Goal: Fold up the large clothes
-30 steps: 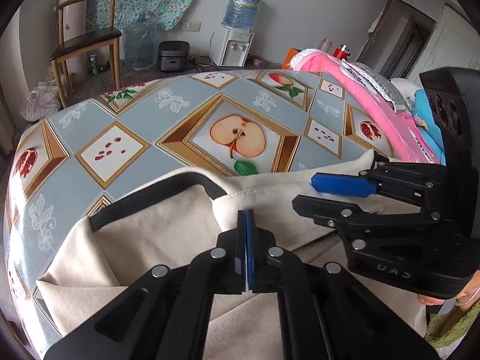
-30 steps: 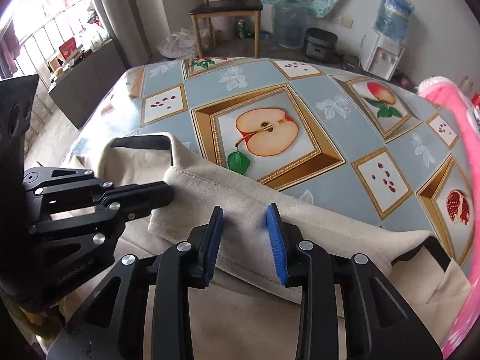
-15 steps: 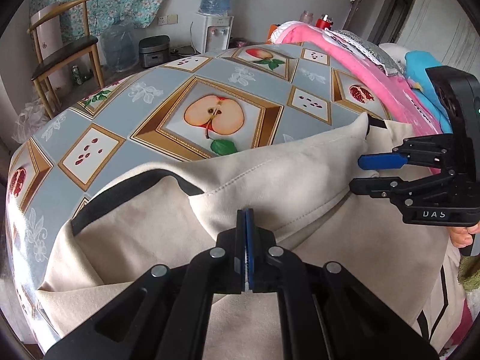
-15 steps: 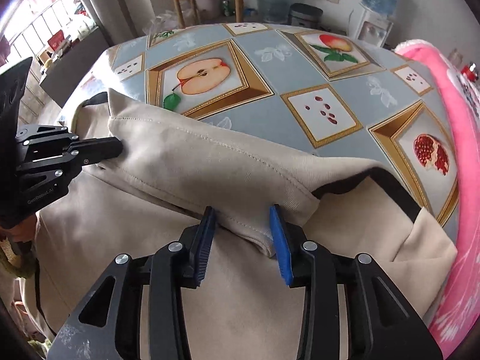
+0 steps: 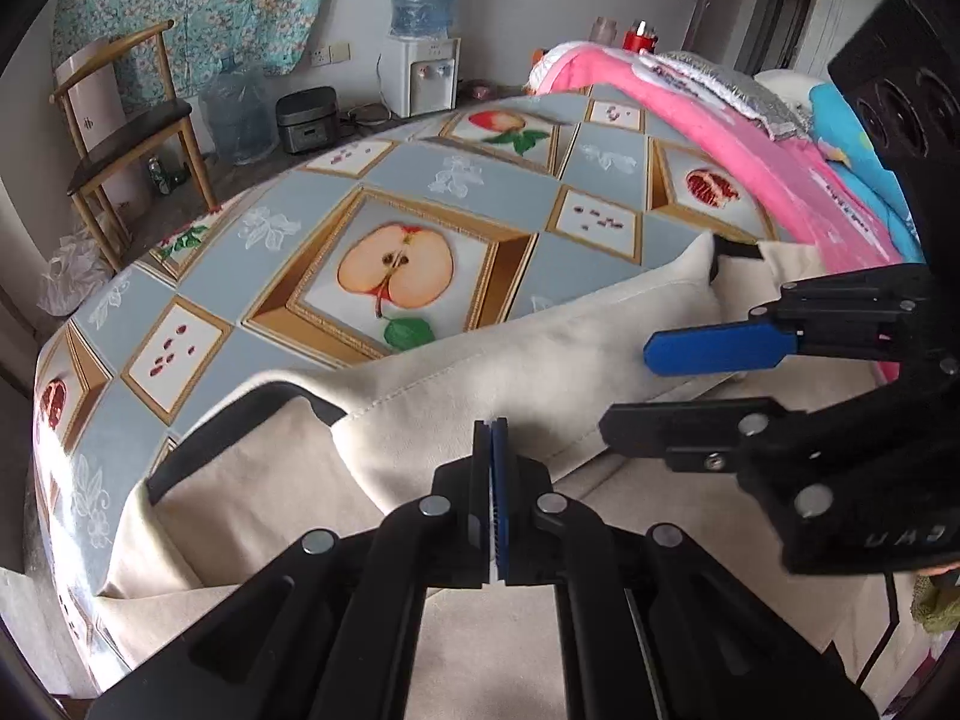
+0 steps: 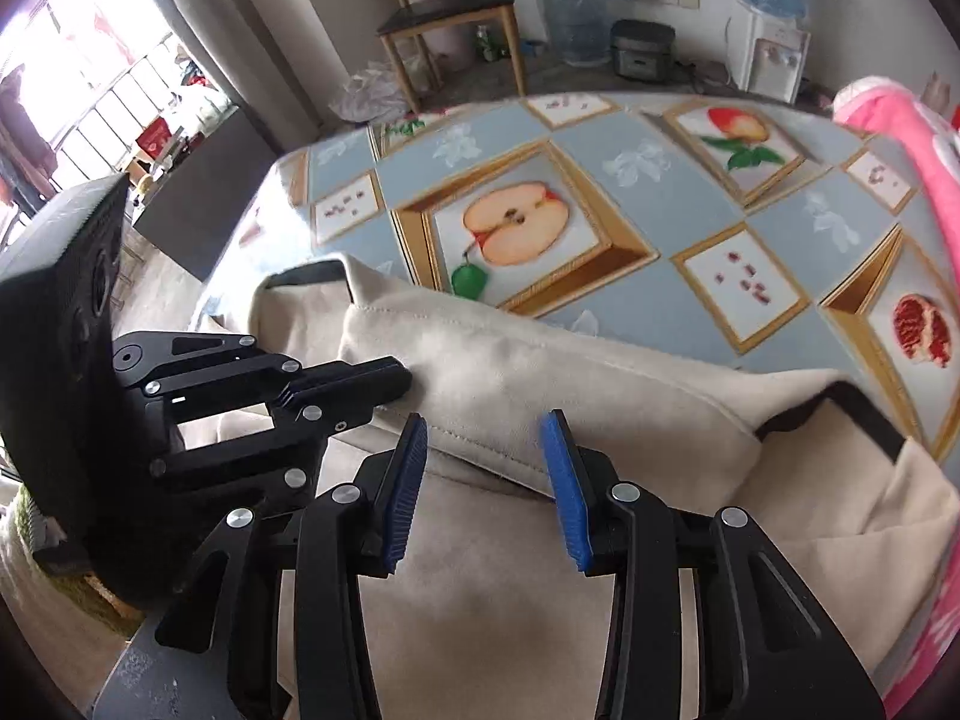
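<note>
A large beige garment with black trim [image 5: 540, 354] [image 6: 528, 372] lies on a table with a fruit-print cloth [image 5: 396, 192] [image 6: 690, 198]; its upper edge is folded over toward me. My left gripper [image 5: 491, 438] is shut on the near hem of that fold; it also shows in the right wrist view [image 6: 390, 384]. My right gripper [image 6: 483, 450] is open, its blue pads either side of the same hem, a short way to the right. It also shows in the left wrist view [image 5: 648, 387].
A pile of pink and blue bedding [image 5: 750, 138] lies along the table's right side. Beyond the table stand a wooden chair [image 5: 120, 138], a water dispenser [image 5: 423, 72] and a rice cooker [image 5: 309, 117].
My right gripper slid out to the right along the fold, then came back close to the left one. The left gripper stayed shut on the hem.
</note>
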